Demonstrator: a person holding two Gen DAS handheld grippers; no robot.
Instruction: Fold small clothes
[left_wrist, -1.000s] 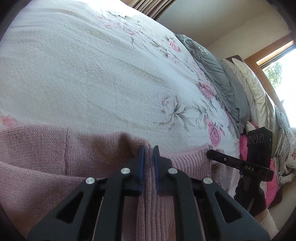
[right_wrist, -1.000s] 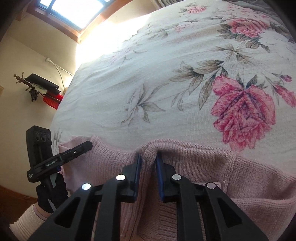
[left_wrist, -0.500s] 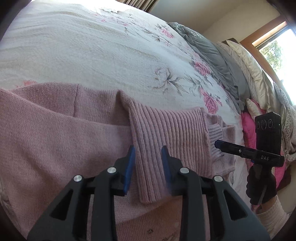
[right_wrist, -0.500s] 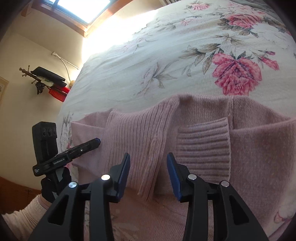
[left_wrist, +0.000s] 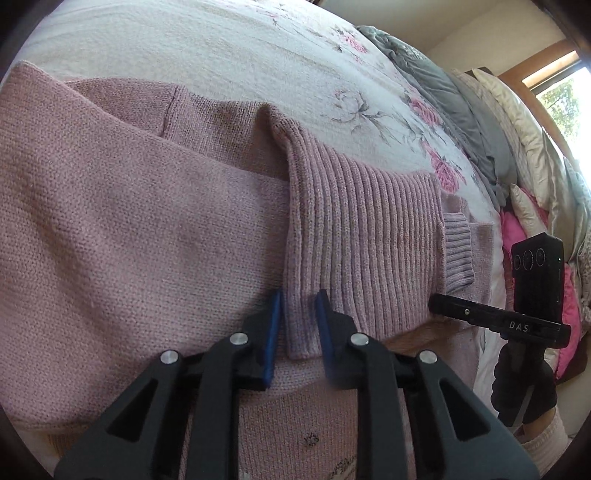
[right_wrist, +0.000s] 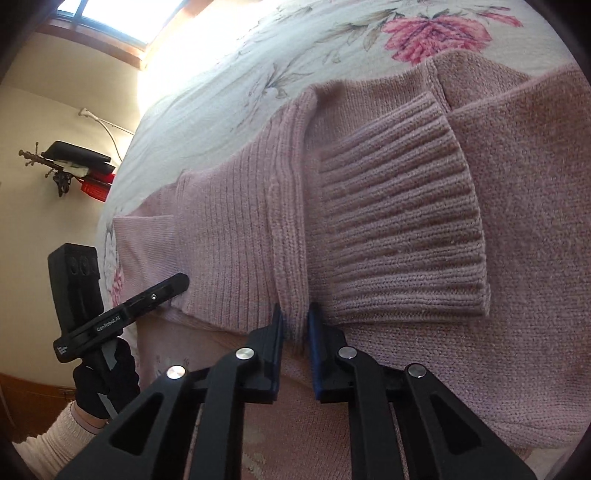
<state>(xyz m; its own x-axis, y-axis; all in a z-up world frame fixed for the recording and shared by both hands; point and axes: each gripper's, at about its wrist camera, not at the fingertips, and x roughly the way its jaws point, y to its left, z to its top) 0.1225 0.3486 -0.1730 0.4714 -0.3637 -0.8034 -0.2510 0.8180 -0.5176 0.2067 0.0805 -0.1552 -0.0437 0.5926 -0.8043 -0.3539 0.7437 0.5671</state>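
A pink knit sweater (left_wrist: 147, 221) lies folded on the floral bedspread (left_wrist: 221, 44). Its ribbed hem (left_wrist: 369, 240) is turned over on top, beside a ribbed cuff (right_wrist: 399, 221). My left gripper (left_wrist: 298, 314) is closed down on the left edge of the ribbed hem, and the knit fills the narrow gap between its blue pads. My right gripper (right_wrist: 295, 321) pinches the hem's right edge (right_wrist: 288, 221) in the same way. Each gripper shows in the other's view, the right one (left_wrist: 436, 301) and the left one (right_wrist: 183, 280), held by black-gloved hands.
Grey bedding (left_wrist: 443, 92), cream pillows (left_wrist: 517, 122) and a pink cushion (left_wrist: 517, 229) pile up at the bed's head, under a window. In the right wrist view a wall bracket with dark and red items (right_wrist: 74, 162) hangs beside the bed, which runs far beyond the sweater.
Both grippers let go of the raised hem and opened. The hem dropped flat over the sweater. Now both sets of fingers have narrowed again around the hem's edges.
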